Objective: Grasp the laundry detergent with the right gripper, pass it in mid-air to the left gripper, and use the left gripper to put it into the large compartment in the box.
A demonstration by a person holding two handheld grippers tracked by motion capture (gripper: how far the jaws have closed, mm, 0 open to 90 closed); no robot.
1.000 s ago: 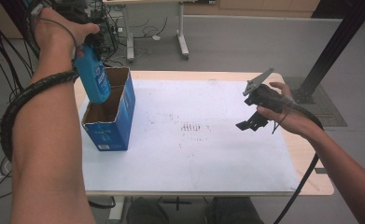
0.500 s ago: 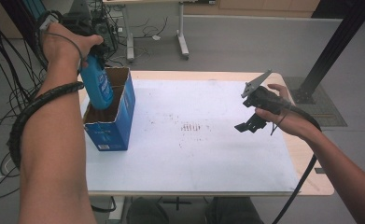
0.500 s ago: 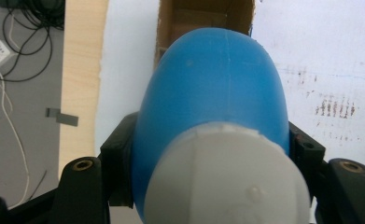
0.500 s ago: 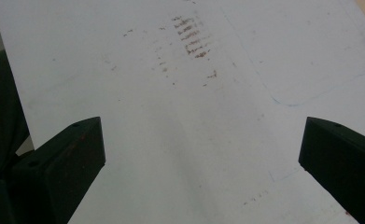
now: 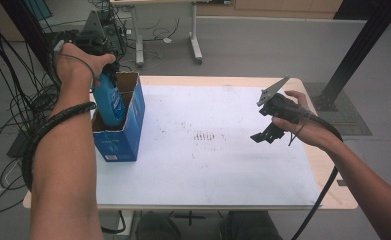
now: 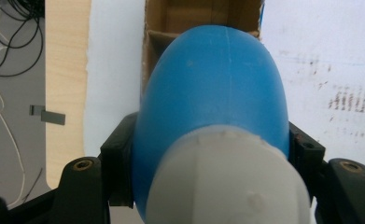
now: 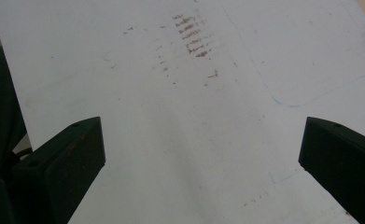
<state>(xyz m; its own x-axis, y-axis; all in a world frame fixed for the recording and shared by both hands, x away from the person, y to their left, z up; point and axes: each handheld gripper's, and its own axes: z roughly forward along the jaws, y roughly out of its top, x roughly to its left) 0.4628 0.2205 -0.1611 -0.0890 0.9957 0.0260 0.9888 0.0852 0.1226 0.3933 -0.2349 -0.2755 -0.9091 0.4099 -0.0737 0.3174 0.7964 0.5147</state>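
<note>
Seen from above, the left tool [image 5: 100, 75] gripped a blue bottle [image 5: 109, 102] just below its white cap [image 6: 227, 182], the bottle's lower part already inside an open blue cardboard box [image 5: 128, 132] standing at the nine o'clock side of the tabletop [image 5: 303, 82]. In the left gripper view the black jaws pressed against both flanks of the bottle [image 6: 213, 88], the brown inside of the box [image 6: 194, 16] showing beyond it at twelve o'clock. The right tool [image 5: 270, 131] hung above the white sheet [image 5: 208, 170] at the three o'clock side, well apart from the box, nothing in it. The right gripper view showed its jaws spread wide over the sheet [image 7: 194, 140], with a patch of brown smudges [image 7: 194, 39] toward twelve o'clock. The same smudges [image 5: 205, 137] lay near the tabletop's centre.
</note>
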